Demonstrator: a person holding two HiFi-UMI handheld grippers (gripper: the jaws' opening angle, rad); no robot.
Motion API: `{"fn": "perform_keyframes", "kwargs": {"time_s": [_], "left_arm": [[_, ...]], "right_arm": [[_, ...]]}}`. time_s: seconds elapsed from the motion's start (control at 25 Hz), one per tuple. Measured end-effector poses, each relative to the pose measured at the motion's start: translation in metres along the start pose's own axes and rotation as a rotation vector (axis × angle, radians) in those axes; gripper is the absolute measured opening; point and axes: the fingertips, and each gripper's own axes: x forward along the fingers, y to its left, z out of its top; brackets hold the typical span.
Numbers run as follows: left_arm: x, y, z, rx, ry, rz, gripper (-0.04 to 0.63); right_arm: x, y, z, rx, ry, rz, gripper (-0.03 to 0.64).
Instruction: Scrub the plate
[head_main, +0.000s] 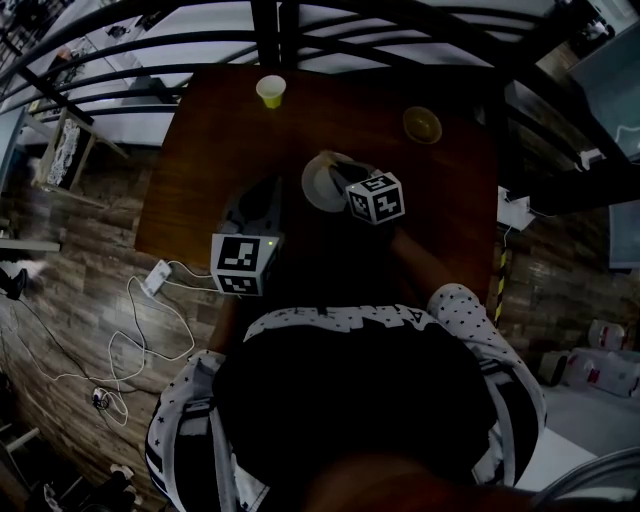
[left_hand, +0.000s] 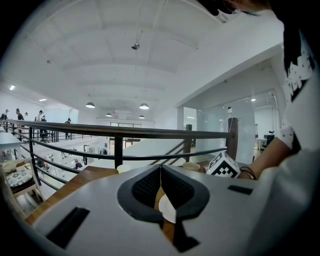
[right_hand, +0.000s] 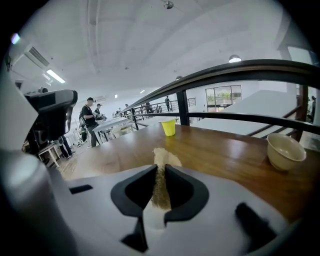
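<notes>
- Right gripper (right_hand: 160, 172) was clamped tight on a thin tan scrub pad (right_hand: 161, 160), held at the round white plate (head_main: 318, 182).
- Left gripper (left_hand: 160, 172) had its jaws closed together, nothing seen btwn them; plate showed just beyond.
- Prob. scrubbing underway or about to start; no foam or dirt visible, so cleanliness unclear.
- Plate sat mid dark brown wooden table (head_main: 220, 150), well off every edge.
- Small yellow cup (head_main: 270, 90) & pale yellow bowl (head_main: 422, 125) stood well apart from it, near the far edge by the black metal railing (right_hand: 240, 70); strokes had room.
</notes>
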Motion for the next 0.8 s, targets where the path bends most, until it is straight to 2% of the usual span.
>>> {"fn": "perform_keyframes", "kwargs": {"time_s": [0.28, 0.8], "left_arm": [[0.003, 0.003, -0.001, -0.017, 0.009, 0.007, 0.014], [0.003, 0.005, -0.004, -0.018, 0.020, 0.015, 0.014]], "right_arm": [[0.009, -0.013, -0.001, -0.031, 0.020, -0.024, 0.050], [0.013, 0.001, -0.011, -0.020, 0.062, 0.011, 0.050]]}}
